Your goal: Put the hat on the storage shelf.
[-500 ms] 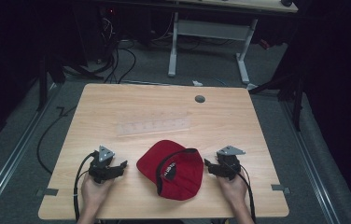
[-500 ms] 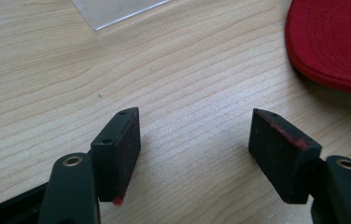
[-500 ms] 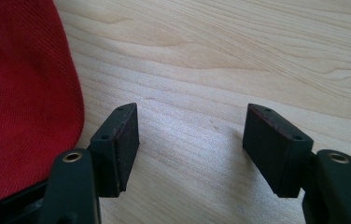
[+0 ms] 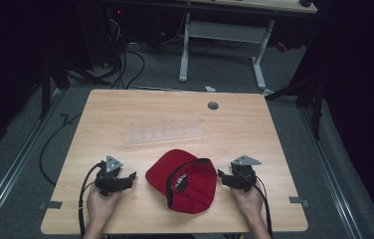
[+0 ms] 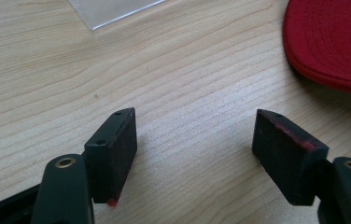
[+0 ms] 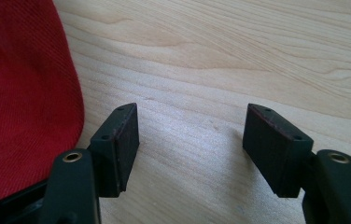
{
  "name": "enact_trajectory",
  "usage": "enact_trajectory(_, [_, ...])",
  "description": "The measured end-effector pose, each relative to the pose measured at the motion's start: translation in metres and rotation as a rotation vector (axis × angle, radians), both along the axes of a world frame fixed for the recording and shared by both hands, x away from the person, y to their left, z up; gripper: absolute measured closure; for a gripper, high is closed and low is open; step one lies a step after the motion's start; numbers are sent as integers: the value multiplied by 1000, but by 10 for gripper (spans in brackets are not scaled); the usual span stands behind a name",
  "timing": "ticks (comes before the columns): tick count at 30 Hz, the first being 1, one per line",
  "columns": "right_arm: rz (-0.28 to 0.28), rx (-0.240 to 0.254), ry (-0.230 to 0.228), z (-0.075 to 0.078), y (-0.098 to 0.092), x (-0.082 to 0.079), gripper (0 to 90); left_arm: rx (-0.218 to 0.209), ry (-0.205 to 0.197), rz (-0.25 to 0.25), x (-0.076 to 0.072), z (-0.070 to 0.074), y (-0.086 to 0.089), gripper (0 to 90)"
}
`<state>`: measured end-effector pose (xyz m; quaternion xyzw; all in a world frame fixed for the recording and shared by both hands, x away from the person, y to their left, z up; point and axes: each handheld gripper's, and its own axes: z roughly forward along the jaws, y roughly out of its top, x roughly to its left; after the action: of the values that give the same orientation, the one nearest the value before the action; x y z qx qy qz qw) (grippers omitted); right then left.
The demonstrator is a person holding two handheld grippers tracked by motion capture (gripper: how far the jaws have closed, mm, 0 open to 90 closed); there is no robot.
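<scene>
Red cap (image 4: 187, 180) lies upside down on the near middle of the wooden table (image 4: 254, 124), its dark inner band and opening facing up, its brim toward the left gripper (image 4: 131, 177). The cap sits between the two tools: the left gripper just beside the brim edge, the right gripper (image 4: 221, 175) just beside the crown, neither touching the fabric. In the left gripper view the jaws stand spread with bare wood between them, the stitched brim (image 5: 332, 42) off to the upper right. In the right gripper view the jaws are likewise spread and hold nothing, the red crown cloth (image 6: 24, 93) lying to the left of the near jaw. A clear plastic tray (image 4: 162, 133) lies farther back on the table, well apart from both tools. Handling judgement: the cap looks light; the crown is soft woven cloth that should collapse and fold under a pinch, while the brim appears stiffer and holds its curve. Fabric should give good friction against the pads; not fragile. Best holds are probably the brim edge for the left tool and the rim of the opening, at the sweatband, for the right, since a pinch on loose crown cloth alone would let the cap sag.
</scene>
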<state>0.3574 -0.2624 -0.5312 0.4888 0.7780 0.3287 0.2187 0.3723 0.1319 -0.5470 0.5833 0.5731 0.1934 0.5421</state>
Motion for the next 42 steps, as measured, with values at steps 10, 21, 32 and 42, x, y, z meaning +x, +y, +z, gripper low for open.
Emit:
enact_trajectory(10, [3,1,-2,0,0,-1,384,0,2,0,0,0,0,290])
enact_trajectory(21, [8,25,5,1,-2,-2,410,0,3,1,0,0,0,287])
enact_trajectory(32, [18,112,-26,17,-9,-18,417,1,4,-1,0,0,0,284])
enact_trajectory(42, [76,147,-66,33,-3,-32,397,1,4,-1,0,0,0,284])
